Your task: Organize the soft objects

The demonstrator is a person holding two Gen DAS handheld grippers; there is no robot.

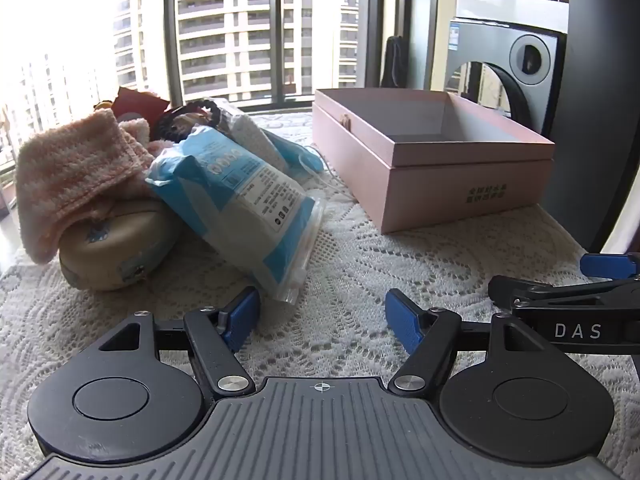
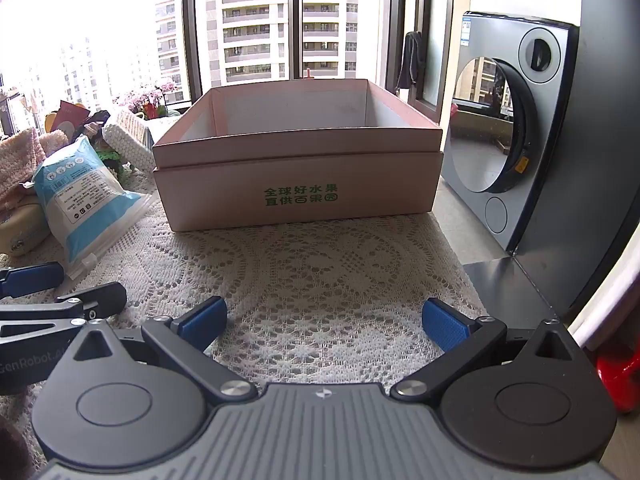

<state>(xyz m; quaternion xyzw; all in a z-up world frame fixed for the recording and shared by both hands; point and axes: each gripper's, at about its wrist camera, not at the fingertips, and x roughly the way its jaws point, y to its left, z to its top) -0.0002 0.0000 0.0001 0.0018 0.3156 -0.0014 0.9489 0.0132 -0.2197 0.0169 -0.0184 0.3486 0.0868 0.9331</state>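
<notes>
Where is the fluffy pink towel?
The fluffy pink towel is on the far left of the left wrist view, draped over a round beige pouch, just left of the blue and white packet on the lace tablecloth.

Bright daylight floods tall dark-framed windows (image 2: 248,28) facing apartment towers (image 1: 236,28), beside a grey front-loading washing machine (image 2: 508,128).

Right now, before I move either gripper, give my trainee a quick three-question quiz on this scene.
1. True or false: the pink box already holds soft items.
2. Which lies nearest the left gripper? A) blue-and-white packet B) pink knitted cloth C) washing machine
3. Fill in: both the left gripper and the right gripper are ____.

Key: 1 false, as far as its interior shows; 2 A; 3 open.
</notes>
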